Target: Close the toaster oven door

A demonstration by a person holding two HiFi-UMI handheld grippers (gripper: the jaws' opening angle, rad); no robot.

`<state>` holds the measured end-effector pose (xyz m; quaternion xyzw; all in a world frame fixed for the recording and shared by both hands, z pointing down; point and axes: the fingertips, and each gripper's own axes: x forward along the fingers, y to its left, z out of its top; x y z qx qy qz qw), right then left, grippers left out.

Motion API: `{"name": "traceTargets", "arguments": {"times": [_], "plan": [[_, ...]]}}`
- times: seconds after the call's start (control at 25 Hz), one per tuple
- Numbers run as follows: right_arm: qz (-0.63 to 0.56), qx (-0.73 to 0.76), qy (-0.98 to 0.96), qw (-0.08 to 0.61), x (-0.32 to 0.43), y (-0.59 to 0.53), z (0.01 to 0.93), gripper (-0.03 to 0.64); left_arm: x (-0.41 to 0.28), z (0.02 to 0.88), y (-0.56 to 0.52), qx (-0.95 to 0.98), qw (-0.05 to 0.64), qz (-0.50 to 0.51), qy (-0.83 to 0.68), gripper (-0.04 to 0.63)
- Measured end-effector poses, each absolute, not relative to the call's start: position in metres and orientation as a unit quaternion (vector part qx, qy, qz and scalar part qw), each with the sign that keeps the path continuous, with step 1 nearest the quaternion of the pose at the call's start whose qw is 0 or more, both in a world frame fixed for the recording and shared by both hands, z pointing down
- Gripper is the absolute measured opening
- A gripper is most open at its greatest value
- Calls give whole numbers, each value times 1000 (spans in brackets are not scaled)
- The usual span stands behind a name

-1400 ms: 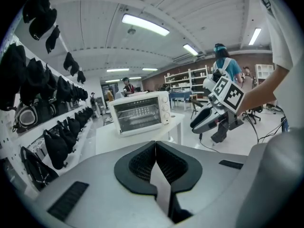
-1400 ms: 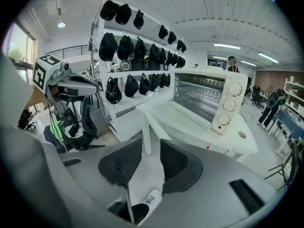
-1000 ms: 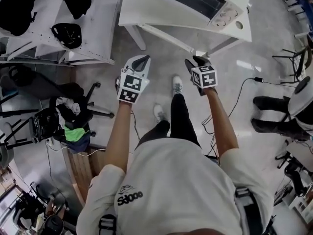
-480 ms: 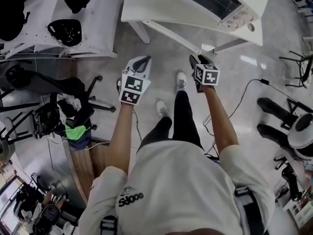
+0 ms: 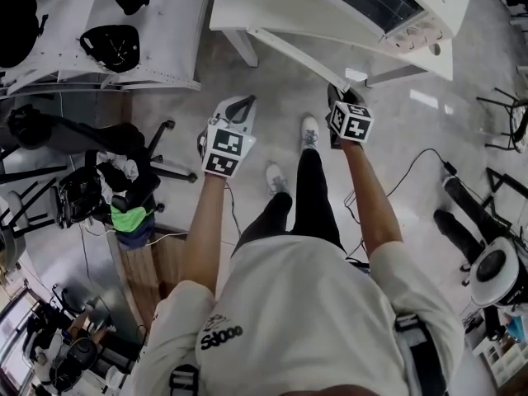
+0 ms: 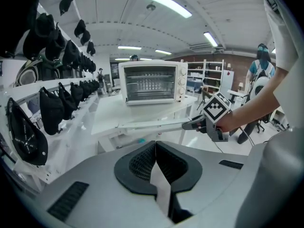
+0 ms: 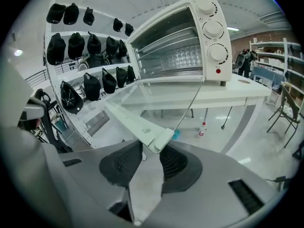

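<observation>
The white toaster oven (image 5: 388, 7) stands on a white table (image 5: 247, 2), and its glass door (image 7: 156, 94) hangs open and level. The door's white handle bar (image 5: 297, 56) runs along its front edge. My right gripper (image 5: 340, 97) is at the bar's right end. Its jaws have just been closing, and the handle's corner (image 7: 154, 137) sits pinched between its pads (image 7: 124, 163). From the left gripper view, the oven (image 6: 152, 82), the door edge-on (image 6: 152, 124) and the right gripper (image 6: 197, 124) all show. My left gripper (image 5: 238, 104) hangs left of the door, shut and empty (image 6: 155, 146).
White racks of black caps (image 5: 107, 48) line the left side (image 6: 52, 108). An office chair with a green bundle (image 5: 128, 221) stands on the floor at the left. Cables (image 5: 412, 163) trail on the floor at the right. A person (image 6: 261, 72) stands far off. A bottle (image 7: 203, 128) sits under the table.
The right gripper has moved up to the handle's right end and its jaws have narrowed around it. Both grippers have sunk a little, and the left stays shut.
</observation>
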<state>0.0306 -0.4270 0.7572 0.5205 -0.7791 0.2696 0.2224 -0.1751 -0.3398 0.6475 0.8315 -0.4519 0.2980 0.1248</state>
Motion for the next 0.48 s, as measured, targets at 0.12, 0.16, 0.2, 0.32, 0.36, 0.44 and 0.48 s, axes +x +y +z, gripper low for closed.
{"name": "traceTargets", "arguments": {"times": [0.12, 0.16, 0.2, 0.32, 0.36, 0.44, 0.48], "plan": [[268, 526, -776, 221, 31, -425, 749, 105, -175, 642, -341, 833, 120, 294, -452, 18], [268, 526, -776, 221, 31, -424, 746, 104, -174, 639, -343, 835, 117, 292, -452, 18], [266, 526, -777, 220, 31, -424, 742, 104, -174, 634, -344, 837, 113, 290, -451, 18], [255, 528, -783, 209, 30, -423, 722, 104, -172, 619, -350, 841, 99, 283, -450, 18], [250, 529, -785, 202, 29, -423, 713, 104, -171, 613, -352, 843, 93, 280, -450, 18], [247, 530, -789, 190, 29, -422, 696, 104, -168, 599, -356, 846, 82, 269, -453, 18], [248, 529, -790, 186, 30, -422, 688, 104, -166, 591, -358, 848, 77, 263, -455, 18]]}}
